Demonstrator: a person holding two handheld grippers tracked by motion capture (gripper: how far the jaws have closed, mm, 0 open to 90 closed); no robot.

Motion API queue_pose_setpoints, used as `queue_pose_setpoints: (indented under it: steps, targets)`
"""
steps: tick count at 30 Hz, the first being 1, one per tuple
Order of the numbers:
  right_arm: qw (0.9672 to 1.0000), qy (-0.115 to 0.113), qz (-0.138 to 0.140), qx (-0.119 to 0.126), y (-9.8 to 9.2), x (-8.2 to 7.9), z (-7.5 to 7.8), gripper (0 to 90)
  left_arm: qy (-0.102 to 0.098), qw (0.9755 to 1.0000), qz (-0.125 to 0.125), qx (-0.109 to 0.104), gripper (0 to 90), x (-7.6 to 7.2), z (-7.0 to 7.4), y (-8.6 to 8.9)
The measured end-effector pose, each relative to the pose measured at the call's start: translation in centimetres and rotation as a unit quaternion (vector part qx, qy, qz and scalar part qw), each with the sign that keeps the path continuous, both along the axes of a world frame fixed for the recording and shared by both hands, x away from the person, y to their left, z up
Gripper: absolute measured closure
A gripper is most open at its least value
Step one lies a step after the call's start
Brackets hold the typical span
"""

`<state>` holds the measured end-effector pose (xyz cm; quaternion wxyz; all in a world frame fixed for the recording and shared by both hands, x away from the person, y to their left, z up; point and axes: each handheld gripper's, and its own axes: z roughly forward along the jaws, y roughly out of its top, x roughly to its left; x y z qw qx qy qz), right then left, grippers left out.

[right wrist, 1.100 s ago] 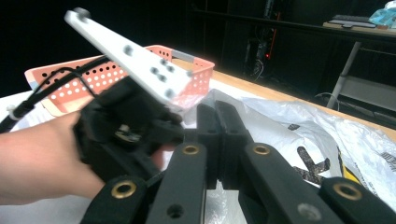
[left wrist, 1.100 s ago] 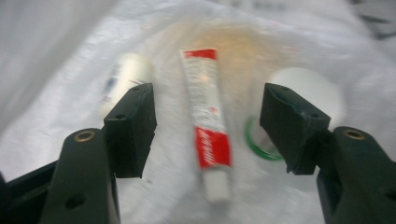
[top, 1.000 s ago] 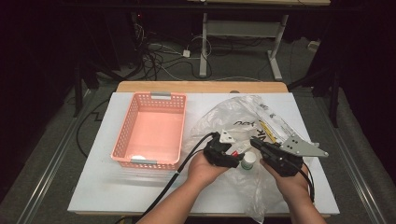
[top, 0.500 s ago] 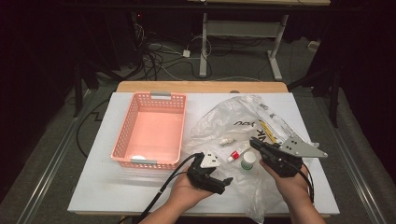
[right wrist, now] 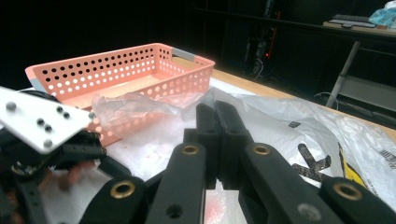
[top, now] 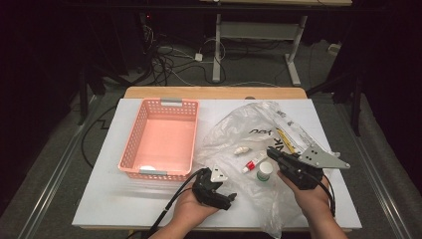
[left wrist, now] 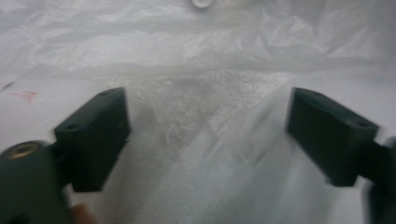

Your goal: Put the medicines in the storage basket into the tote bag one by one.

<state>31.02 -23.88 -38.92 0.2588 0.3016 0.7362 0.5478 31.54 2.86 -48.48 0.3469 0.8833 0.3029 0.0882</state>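
Note:
A crumpled clear plastic bag with black lettering lies on the white table, right of centre. On it rest a small beige piece, a red-and-white tube and a white bottle with a green cap. My left gripper is near the table's front edge by the bag's near corner. In the left gripper view its jaws stand wide open over wrinkled plastic. My right gripper sits beside the bottle, and its jaws are pressed shut with nothing visible between them.
A pink perforated basket stands left of the bag, its rim close behind the plastic. The left gripper's grey plate shows low on the left of the right gripper view. Cables and table legs lie on the floor beyond the far edge.
My left gripper has pulled back from the middle of the bag, beside the right gripper, toward the table's front edge. The right gripper has stayed in place.

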Motion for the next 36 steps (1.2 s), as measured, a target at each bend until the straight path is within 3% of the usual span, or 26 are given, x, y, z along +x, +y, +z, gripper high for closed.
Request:
queue_pose_setpoints:
  steps: [6, 10, 16, 23, 28, 30, 36]
  targets:
    - [1.0000, 0.003, 0.004, -0.005, 0.5, -0.1, -0.1, 90.0, 0.001, 0.9999, 0.010, -0.005, 24.6, 0.2, 0.0, -0.1]
    - [1.0000, 0.002, 0.006, -0.008, 0.7, -0.1, -0.1, 90.0, -0.009, 0.9999, 0.011, -0.009, 41.5, 0.0, 0.0, -0.1]
    - [1.0000, 0.004, 0.003, -0.006, 0.6, 0.0, -0.2, 90.0, -0.017, 0.9997, -0.010, -0.016, 66.9, -0.2, -0.1, -0.2]
    - [1.0000, 0.006, 0.001, -0.005, 0.5, 0.1, -0.2, 90.0, -0.001, 0.9991, -0.025, -0.033, 88.6, 0.0, -0.1, 0.0]
    - [1.0000, 0.008, 0.000, -0.005, 0.4, 0.1, -0.3, 90.0, 0.017, 0.9982, -0.023, -0.052, 88.8, 0.4, -0.1, 0.5]
    - [1.0000, 0.006, -0.002, -0.005, 0.3, 0.1, -0.3, 90.0, 0.011, 0.9981, -0.021, -0.056, 88.8, 0.3, 0.0, 0.7]
    - [1.0000, 0.004, -0.007, -0.002, -0.1, 0.2, -0.3, 90.0, -0.006, 0.9949, -0.006, -0.101, 88.8, 0.0, 0.2, 1.7]
